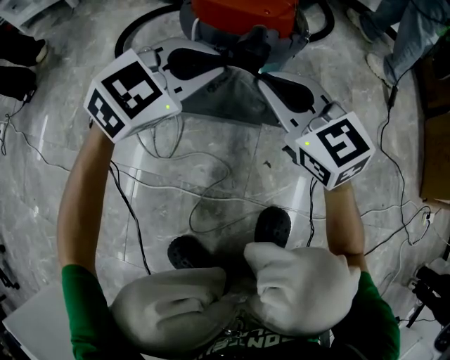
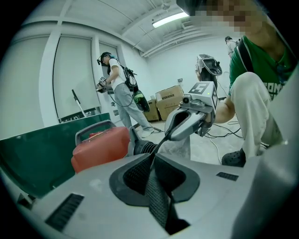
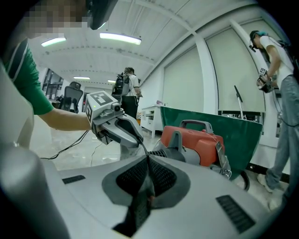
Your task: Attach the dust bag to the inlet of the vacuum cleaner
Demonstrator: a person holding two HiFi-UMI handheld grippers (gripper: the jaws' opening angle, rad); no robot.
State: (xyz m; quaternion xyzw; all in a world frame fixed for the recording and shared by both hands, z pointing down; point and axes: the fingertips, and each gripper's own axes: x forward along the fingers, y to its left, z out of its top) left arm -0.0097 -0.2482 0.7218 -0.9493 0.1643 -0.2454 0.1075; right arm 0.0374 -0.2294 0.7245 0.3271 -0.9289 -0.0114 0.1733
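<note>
In the head view, the left gripper (image 1: 219, 69) and the right gripper (image 1: 261, 79) point inward at each other in front of the person's knees. The dust bag (image 1: 225, 105) is stretched between their tips. It is a limp grey cloth hanging as a rough triangle, its held edge running left to right. The vacuum cleaner (image 1: 242, 14), red on top and grey below, sits on the floor just beyond the bag. A dark fitting (image 1: 254, 43), probably the inlet, faces the person a little to the right of the bag's middle. The right gripper looks slightly nearer to it, so the bag likely has to go forward, away from the body.

In the left gripper view, the left gripper (image 2: 152, 156) has its pads pressed together on a thin edge of the bag. That edge runs taut to the right gripper (image 2: 167, 136), with grey cloth (image 2: 180, 148) hanging under it. The ribbed black collar (image 2: 144, 148) of the vacuum cleaner (image 2: 100, 147) lies just beside that edge.

In the right gripper view, the right gripper (image 3: 148, 161) is likewise clamped on the edge. Across from it, cloth (image 3: 130, 150) hangs under the left gripper (image 3: 140, 139), with the red body (image 3: 196, 140) close by on the right.
</note>
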